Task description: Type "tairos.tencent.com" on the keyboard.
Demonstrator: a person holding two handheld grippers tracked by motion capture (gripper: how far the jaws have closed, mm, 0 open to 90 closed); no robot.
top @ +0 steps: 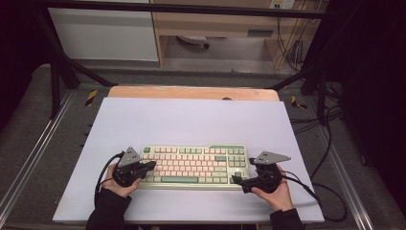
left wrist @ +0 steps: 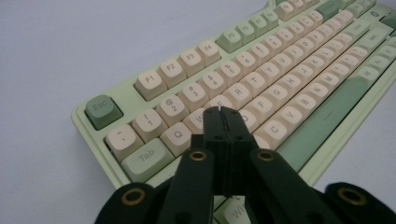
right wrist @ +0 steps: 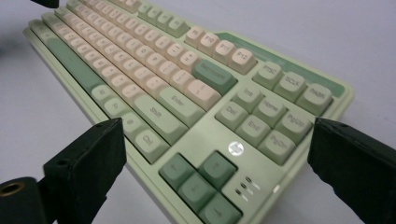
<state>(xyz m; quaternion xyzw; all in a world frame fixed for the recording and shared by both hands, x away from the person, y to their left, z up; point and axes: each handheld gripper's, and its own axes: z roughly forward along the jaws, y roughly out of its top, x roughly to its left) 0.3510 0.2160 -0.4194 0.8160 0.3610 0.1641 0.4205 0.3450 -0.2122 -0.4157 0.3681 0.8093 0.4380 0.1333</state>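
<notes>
A pale green mechanical keyboard with cream and sage-green plastic keycaps (top: 194,164) lies flat on a white rectangular sheet (top: 191,120) that covers the table, nearer the sheet's near edge than its far edge and roughly midway between its left and right edges; its long side runs parallel to that near edge. In the left gripper view the Esc key, the function row and the letter rows run off toward the upper right; in the right gripper view the arrow cluster, the navigation block and a small round silver logo lie between the jaws' tips.

The left gripper (top: 152,166), black with a grey three-cornered plate on top, sits at the keyboard's left end, held in the person's left hand (top: 119,184); its jaws are pressed together with nothing between them, and their joined tip stands over the letter keys near W and E (left wrist: 223,112), though whether it touches a key cannot be told.

The right gripper (top: 235,180), also black with a grey plate, is held in the right hand (top: 274,191) at the keyboard's right near corner; its jaws stand spread wide, one at each side of the right gripper view, with the keyboard's right end lying beyond them and neither pad pressing on it.

A bare wooden strip of table (top: 191,92) shows past the sheet's far edge; black cables trail over the sheet's right edge.
</notes>
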